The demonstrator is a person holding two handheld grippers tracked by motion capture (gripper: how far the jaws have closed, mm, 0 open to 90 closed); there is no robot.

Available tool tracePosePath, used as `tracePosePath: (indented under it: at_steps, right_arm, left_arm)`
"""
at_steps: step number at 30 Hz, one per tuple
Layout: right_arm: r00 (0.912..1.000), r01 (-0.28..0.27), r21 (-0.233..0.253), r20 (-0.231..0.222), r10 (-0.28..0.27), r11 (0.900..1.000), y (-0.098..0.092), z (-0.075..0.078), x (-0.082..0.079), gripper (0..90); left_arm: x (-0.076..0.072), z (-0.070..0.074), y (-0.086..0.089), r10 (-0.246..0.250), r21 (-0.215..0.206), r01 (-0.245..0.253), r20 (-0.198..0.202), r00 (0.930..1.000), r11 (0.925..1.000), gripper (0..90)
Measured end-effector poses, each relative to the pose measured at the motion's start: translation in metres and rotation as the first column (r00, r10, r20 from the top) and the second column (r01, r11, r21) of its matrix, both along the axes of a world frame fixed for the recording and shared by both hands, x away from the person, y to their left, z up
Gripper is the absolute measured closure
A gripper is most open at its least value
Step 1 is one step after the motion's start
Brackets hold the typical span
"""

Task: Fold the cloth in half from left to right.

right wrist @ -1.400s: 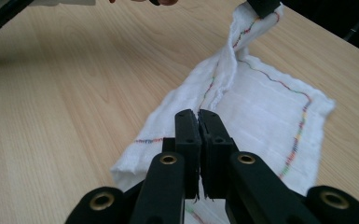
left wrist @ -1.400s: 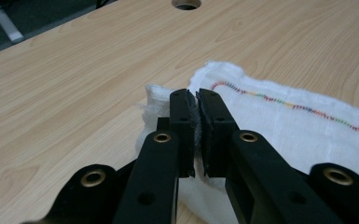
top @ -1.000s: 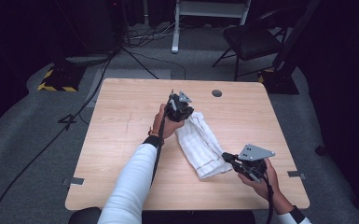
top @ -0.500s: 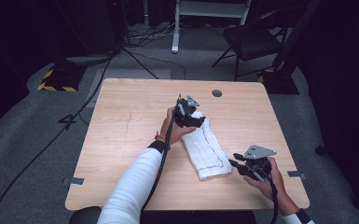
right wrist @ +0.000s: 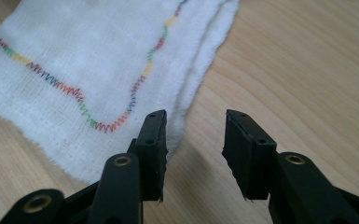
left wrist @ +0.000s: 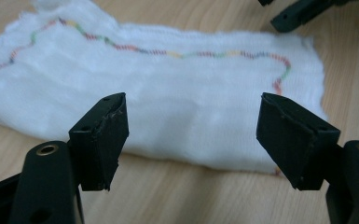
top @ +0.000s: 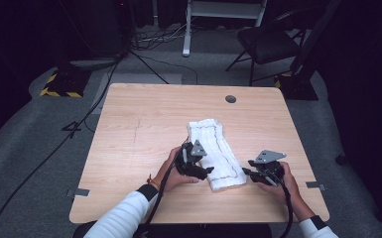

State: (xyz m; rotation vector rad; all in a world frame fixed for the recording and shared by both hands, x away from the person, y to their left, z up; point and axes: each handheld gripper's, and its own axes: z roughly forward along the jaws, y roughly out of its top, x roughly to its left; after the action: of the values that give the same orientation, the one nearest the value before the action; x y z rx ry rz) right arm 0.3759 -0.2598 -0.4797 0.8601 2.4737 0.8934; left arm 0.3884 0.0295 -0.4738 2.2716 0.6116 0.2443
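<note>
Left fingers: we see them (left wrist: 105, 135) spread wide and empty, low over the tabletop (top: 144, 124), with the cloth's (top: 217, 153) near long edge lying between and just beyond them.
Right fingers: we see them (right wrist: 156, 140) parted more narrowly and holding nothing; one sits against the cloth's layered corner edge, the other over bare wood.
Left gripper: in the high view it (top: 192, 163) sits at the cloth's left side, near the end closest to us.
Right gripper: it (top: 263, 173) waits just beside the cloth's near right corner, not gripping.
Step in hand: we judge this as lining up to pinch the near end of the cloth from both sides.
How to do it well: we would slide one finger of each gripper under all the layers, close fully before lifting, and raise both sides together so the fold does not slip apart.
Cloth position: flat on the tabletop, right of centre, between the two grippers at its near end.
Long axis: it runs from the far centre toward us, slanting right; the near short end points at the right gripper.
Stitching: a coloured zigzag line follows the edge and turns at the near corner.
</note>
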Motion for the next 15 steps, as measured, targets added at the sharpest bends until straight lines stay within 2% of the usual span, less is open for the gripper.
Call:
tracePosePath:
  at_steps: [3, 5, 8, 12, 15]
  right_arm:
    - [0.9996, -0.023, -0.013, -0.017, 0.023, 1.0, 0.003, -0.005, 0.0, 62.8]
    - [0.9992, -0.037, -0.018, -0.014, 0.037, 0.999, 0.004, -0.004, -0.002, 62.3]
    - [0.9979, -0.052, 0.01, -0.039, 0.053, 0.999, 0.004, -0.005, -0.004, 62.4]
    - [0.9969, -0.063, 0.005, -0.048, 0.063, 0.998, 0.006, -0.005, -0.007, 64.3]
    - [0.9954, -0.069, 0.02, -0.065, 0.07, 0.997, 0.007, -0.005, -0.011, 66.0]
  left_arm:
    - [-0.001, -0.01, -0.004, 0.004, 0.053, -0.004, -0.004, 1.0, 0.9986, 26.4]
    - [0.0, -0.017, -0.005, 0.014, 0.08, -0.014, -0.007, 0.9999, 0.9967, 25.9]
    - [0.002, -0.021, -0.004, 0.026, 0.056, -0.024, -0.035, 0.9991, 0.9981, 24.8]
    - [0.002, -0.022, 0.0, 0.026, 0.066, -0.023, -0.046, 0.9986, 0.9975, 23.5]
    - [-0.001, -0.023, 0.005, 0.026, 0.072, -0.023, -0.048, 0.9985, 0.9972, 22.3]
